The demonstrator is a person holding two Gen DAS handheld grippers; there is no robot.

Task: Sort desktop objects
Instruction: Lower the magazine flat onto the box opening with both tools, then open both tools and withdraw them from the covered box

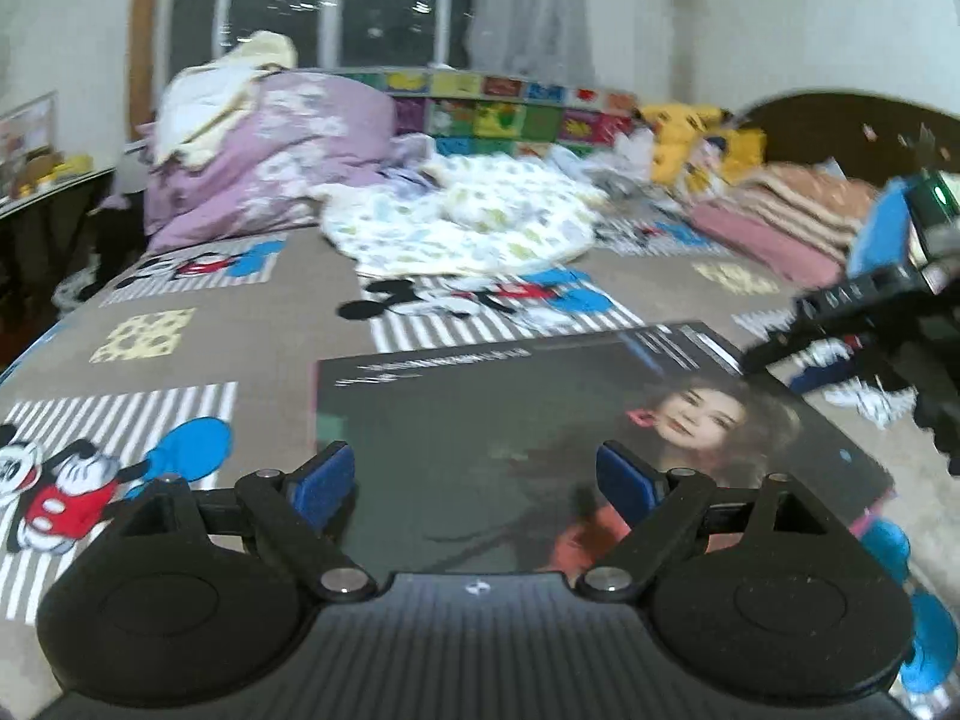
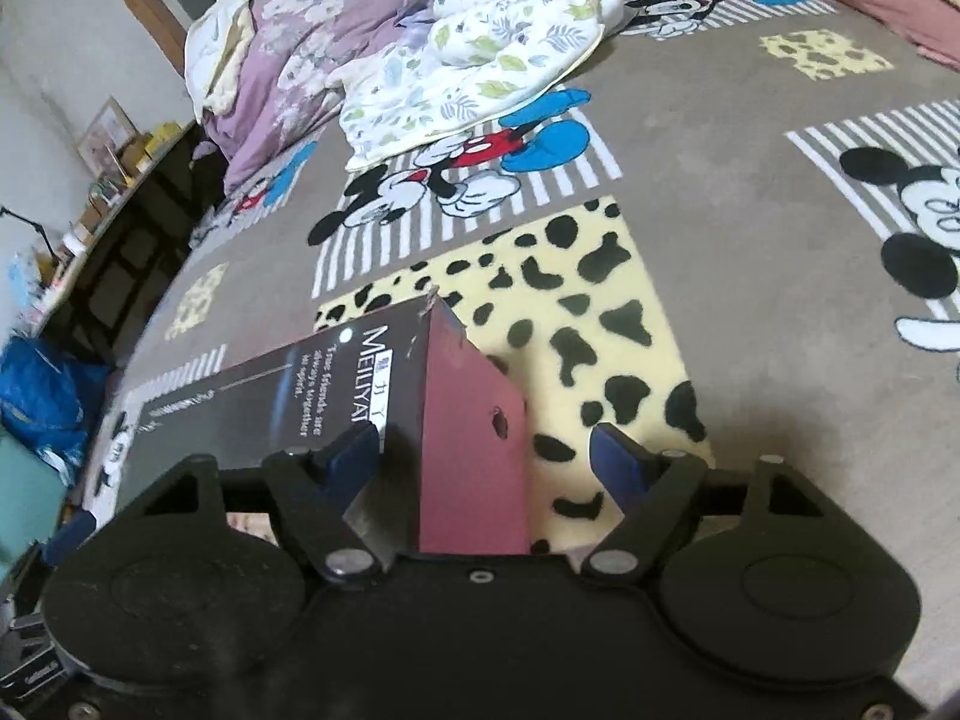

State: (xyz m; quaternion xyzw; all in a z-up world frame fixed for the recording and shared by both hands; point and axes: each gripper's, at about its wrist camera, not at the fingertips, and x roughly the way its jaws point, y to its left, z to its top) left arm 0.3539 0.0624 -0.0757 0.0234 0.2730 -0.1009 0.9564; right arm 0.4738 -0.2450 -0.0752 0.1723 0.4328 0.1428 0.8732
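A flat dark box [image 1: 540,420] with a woman's portrait lies on the Mickey Mouse bedspread [image 1: 180,300]. My left gripper [image 1: 474,480] is open, its blue-padded fingers spread just above the box's near edge, touching nothing. In the right wrist view the same box [image 2: 336,378] shows its dark top and maroon end face. My right gripper [image 2: 486,456] is open, its jaws set either side of the box's corner, not closed on it. The right gripper also shows in the left wrist view [image 1: 852,324] at the box's far right corner.
A leaf-print blanket [image 1: 474,222] lies crumpled mid-bed. A purple duvet heap [image 1: 270,150] sits at back left, folded pink blankets [image 1: 792,210] and yellow plush toys [image 1: 696,138] at back right. A shelf with clutter [image 2: 102,192] and a blue bag [image 2: 42,396] stand left of the bed.
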